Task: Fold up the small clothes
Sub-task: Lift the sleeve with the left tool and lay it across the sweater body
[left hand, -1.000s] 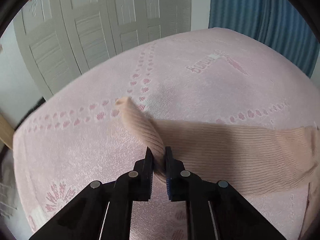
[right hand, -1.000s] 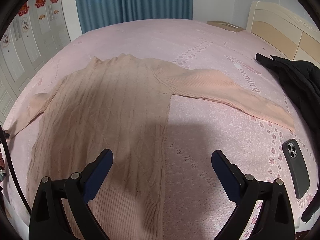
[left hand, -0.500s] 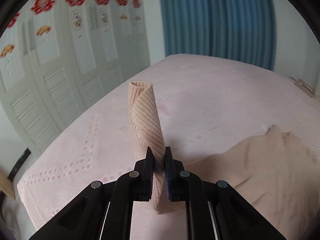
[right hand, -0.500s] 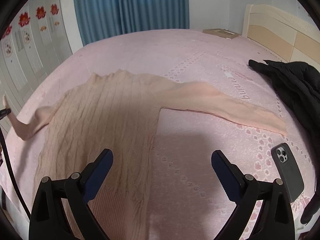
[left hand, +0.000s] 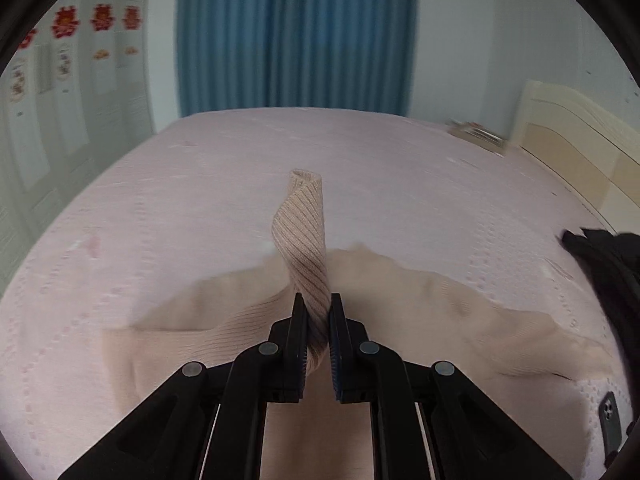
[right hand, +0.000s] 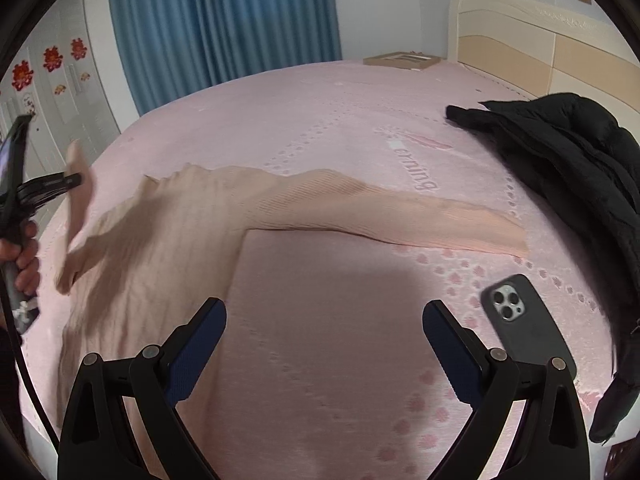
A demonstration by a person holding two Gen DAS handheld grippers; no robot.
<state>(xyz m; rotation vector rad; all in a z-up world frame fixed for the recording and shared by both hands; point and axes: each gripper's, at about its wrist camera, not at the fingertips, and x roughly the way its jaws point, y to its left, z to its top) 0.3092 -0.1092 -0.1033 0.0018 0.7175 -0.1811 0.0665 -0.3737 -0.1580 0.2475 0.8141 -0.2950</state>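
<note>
A beige ribbed sweater lies spread on the pink bed, body at the left, its right sleeve stretched out flat to the right. My left gripper is shut on the left sleeve, which stands up twisted above the sweater body. In the right wrist view the left gripper holds that sleeve raised at the far left. My right gripper is open and empty, over the bare bedspread beside the sweater's hem side.
A dark phone lies on the pink bedspread at the right, also in the left wrist view. A black jacket is heaped at the far right. A headboard and a flat box are at the far end.
My left gripper has lifted the left sleeve off the bed and swung it over towards the sweater body. My right gripper has stayed open and drifted a little right.
</note>
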